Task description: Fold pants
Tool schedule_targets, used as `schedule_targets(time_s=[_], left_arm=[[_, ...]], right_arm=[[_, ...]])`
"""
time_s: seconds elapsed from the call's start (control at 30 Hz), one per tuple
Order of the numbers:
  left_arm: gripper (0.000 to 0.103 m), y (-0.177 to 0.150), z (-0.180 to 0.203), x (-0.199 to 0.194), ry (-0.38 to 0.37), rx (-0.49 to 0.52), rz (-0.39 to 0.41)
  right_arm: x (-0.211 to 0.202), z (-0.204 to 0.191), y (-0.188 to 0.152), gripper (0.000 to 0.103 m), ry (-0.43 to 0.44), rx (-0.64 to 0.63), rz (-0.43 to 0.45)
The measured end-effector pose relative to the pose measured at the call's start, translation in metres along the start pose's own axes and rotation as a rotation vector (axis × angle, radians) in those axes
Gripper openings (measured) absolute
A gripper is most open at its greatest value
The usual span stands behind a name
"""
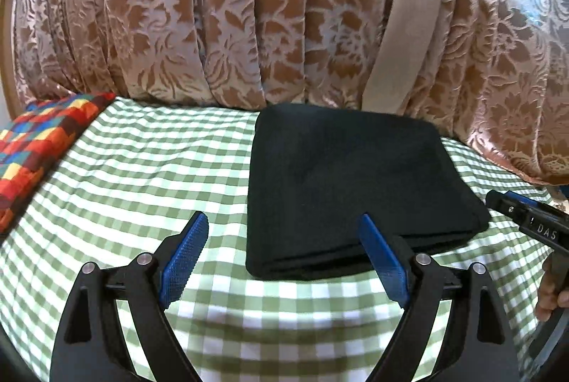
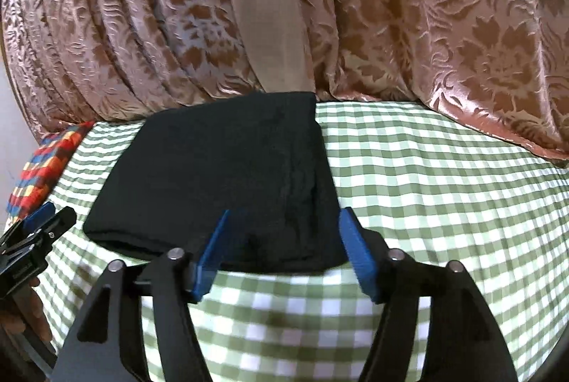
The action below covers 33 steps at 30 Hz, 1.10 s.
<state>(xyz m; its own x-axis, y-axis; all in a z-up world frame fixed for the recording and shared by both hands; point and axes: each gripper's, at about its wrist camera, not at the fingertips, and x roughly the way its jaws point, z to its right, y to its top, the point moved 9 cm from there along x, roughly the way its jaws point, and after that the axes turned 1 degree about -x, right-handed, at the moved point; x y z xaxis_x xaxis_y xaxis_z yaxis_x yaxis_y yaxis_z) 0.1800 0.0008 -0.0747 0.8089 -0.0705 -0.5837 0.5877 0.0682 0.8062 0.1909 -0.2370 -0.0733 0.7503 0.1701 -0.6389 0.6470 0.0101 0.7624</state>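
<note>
The black pants (image 1: 348, 182) lie folded into a thick rectangle on the green checked cloth (image 1: 149, 168). My left gripper (image 1: 284, 225) hangs open above the near left corner of the pile, its blue pads (image 1: 185, 254) touching nothing. In the right wrist view the same pants (image 2: 220, 175) sit ahead, and my right gripper (image 2: 282, 222) stands open over their near right edge with no cloth pinched. The right gripper (image 1: 512, 207) also shows at the right border of the left wrist view, and the left gripper (image 2: 39, 225) at the left border of the right wrist view.
A brown floral curtain (image 1: 249, 12) with a plain beige strip (image 1: 409, 26) hangs right behind the bed. A multicoloured patchwork cushion (image 1: 39, 147) lies at the far left. A hand (image 1: 551, 289) grips the right tool's handle.
</note>
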Motion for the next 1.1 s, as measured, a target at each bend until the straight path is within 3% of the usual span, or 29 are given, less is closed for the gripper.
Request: schedule_targets(time_s=[0.37,0.73,1.1], left_arm=[[0.091,-0.019,0.012,-0.04,0.011,0.019,0.016],[0.099,-0.052,0.019,-0.064,0.021,0.033,-0.004],[0.099,-0.059,0.022,-0.089,0.077,0.042,0.032]], right_arm=[[-0.02,-0.025,-0.031,0.084,-0.027,-0.04,-0.006],[-0.058,-0.034,-0.055,0.096,-0.09,-0.059,0.061],[-0.069,-0.031,-0.066,0.098,-0.098,-0.03,0.071]])
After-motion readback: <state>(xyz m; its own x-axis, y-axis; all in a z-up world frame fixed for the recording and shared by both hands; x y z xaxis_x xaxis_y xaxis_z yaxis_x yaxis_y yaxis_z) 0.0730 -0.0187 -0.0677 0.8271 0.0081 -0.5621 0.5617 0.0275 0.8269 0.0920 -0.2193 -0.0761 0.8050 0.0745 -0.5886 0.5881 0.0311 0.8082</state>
